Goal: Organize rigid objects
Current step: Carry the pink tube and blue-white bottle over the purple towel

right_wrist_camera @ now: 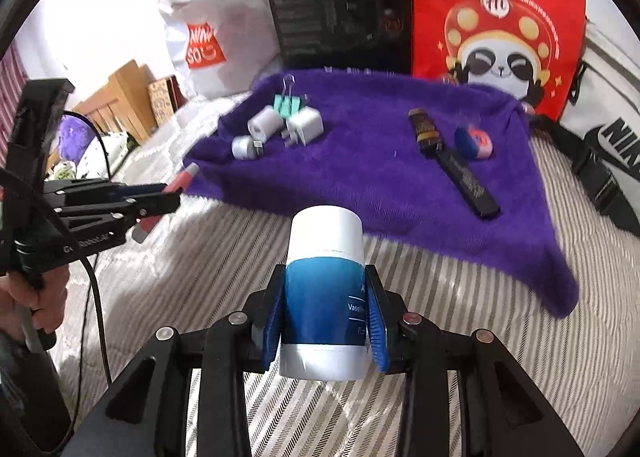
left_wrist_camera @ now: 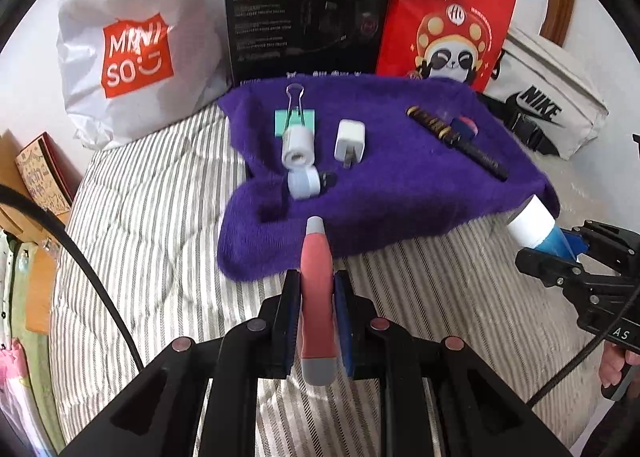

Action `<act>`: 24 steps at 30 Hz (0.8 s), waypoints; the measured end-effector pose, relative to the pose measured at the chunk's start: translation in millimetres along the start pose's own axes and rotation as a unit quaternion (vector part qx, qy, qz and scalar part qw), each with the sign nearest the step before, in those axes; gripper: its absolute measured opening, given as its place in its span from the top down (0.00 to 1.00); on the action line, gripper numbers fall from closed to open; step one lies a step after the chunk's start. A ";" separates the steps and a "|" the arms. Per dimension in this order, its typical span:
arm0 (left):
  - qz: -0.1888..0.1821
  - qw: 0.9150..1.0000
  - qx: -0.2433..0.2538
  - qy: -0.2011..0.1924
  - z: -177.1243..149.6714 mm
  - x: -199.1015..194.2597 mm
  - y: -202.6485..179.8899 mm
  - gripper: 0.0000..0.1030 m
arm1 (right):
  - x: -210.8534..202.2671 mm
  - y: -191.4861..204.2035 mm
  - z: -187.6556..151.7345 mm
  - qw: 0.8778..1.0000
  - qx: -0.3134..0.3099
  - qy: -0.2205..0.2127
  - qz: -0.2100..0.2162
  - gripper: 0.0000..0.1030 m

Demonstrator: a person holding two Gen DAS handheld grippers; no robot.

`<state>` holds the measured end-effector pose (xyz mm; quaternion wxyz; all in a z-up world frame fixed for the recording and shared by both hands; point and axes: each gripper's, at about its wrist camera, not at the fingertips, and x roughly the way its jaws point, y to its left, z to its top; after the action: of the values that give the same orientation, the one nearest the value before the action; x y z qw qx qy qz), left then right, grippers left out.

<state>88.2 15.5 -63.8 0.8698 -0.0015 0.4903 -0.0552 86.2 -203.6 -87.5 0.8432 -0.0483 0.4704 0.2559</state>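
My left gripper [left_wrist_camera: 317, 289] is shut on a pink and grey pen-like tool [left_wrist_camera: 317, 281], held above the striped bed just before the purple towel [left_wrist_camera: 400, 185]. My right gripper [right_wrist_camera: 325, 297] is shut on a blue and white Vaseline tube [right_wrist_camera: 326, 289], held over the bed in front of the towel [right_wrist_camera: 380, 185]. On the towel lie a green binder clip [left_wrist_camera: 295, 117], a white roll [left_wrist_camera: 298, 147], a white charger plug [left_wrist_camera: 350, 141], a small white cap-like piece [left_wrist_camera: 306, 183], a black and gold stick [left_wrist_camera: 456, 141] and a blue-pink round case [left_wrist_camera: 466, 127].
A white Miniso bag [left_wrist_camera: 132, 53], a black box [left_wrist_camera: 308, 5], a red panda bag [left_wrist_camera: 452, 17] and a white Nike bag [left_wrist_camera: 548, 101] stand behind the towel. Cardboard and books [left_wrist_camera: 36, 177] sit at the bed's left edge.
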 end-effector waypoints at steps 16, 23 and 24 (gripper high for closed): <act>0.001 0.999 0.021 -0.028 78.1 -1.8 -0.4 0.84 | -26.8 -44.7 88.6 0.997 0.005 -0.072 -0.010 0.65; 0.009 0.999 0.039 -0.036 113.8 9.7 -4.7 0.84 | -21.0 -54.8 127.7 0.996 -0.011 -0.088 -0.014 0.65; 0.008 0.998 0.040 -0.037 118.0 11.7 -4.5 0.84 | -19.0 -55.7 131.7 0.996 -0.011 -0.089 -0.013 0.65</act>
<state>194.4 3.9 -12.3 0.8873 0.0347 0.4549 -0.0678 205.9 -216.7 -8.0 0.8844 -0.0407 0.3901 0.2529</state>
